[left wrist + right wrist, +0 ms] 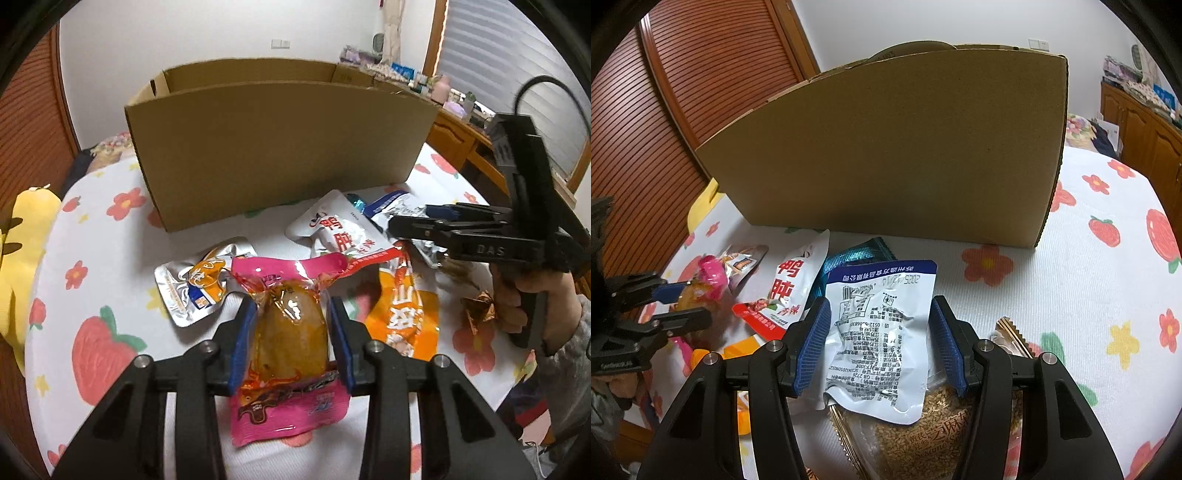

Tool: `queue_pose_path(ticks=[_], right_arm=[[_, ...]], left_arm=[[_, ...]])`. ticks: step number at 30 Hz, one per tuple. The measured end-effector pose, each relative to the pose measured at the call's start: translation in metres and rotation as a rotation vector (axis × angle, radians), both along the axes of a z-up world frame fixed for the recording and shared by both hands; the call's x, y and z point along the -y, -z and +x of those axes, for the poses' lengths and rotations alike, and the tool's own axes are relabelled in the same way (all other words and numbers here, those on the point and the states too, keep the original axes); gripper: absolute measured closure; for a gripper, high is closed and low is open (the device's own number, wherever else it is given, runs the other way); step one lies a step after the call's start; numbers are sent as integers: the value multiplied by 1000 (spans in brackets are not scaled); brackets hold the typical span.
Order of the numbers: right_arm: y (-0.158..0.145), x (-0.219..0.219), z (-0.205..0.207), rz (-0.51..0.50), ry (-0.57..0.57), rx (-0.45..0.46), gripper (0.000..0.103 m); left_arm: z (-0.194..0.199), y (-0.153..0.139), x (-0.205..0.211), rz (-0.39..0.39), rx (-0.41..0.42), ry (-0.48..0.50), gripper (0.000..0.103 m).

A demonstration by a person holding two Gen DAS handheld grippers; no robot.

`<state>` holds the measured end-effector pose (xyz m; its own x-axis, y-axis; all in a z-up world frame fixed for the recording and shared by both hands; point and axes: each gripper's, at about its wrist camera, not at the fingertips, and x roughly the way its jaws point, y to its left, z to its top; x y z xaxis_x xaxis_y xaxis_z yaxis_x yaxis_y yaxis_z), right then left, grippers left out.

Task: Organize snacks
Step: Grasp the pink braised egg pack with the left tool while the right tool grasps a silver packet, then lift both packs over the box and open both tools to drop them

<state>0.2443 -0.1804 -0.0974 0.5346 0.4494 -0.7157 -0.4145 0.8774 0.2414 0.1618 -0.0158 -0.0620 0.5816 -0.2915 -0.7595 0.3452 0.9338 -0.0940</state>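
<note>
1. The left gripper has both blue pads pressed to the sides of a pink-edged clear packet with a brown, egg-shaped snack inside; squeezing the bulge rather than the thin film looks like the secure way to carry it.
2. The right gripper sits wide apart around a white-and-blue foil pouch; the pads flank it, and whether they touch it I can't tell, so nothing is firmly held.
3. That pouch lies print-side up on a sesame snack bag, near the right gripper.
4. The cardboard box stands at the far side of the flower-print cloth, open top up — the likely destination, so the packets lie piled just in front of it.
5. Count, left view: one pink packet, one silver-and-orange pouch to the left, one white pouch with red characters further back, one orange bag to the right, one gold-wrapped candy.
6. One teal wrapper peeks out beside the box.
7. One box, two grippers.
</note>
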Motion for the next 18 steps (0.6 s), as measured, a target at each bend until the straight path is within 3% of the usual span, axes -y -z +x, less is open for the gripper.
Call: queue_pose_path(ticks=[5, 7, 14, 18], right_arm=[[0, -1, 0, 0, 0, 1, 47], [-1, 0, -1, 2, 9, 2, 57], [-17, 7, -10, 12, 28, 42, 70], [-30, 6, -20, 3, 18, 83, 86]], left_arm=[[-9, -2, -6, -34, 10, -11, 66], [-12, -3, -9, -46, 12, -17, 65], [-17, -2, -11, -53, 13, -28, 65], [-16, -4, -12, -62, 19, -32, 65]])
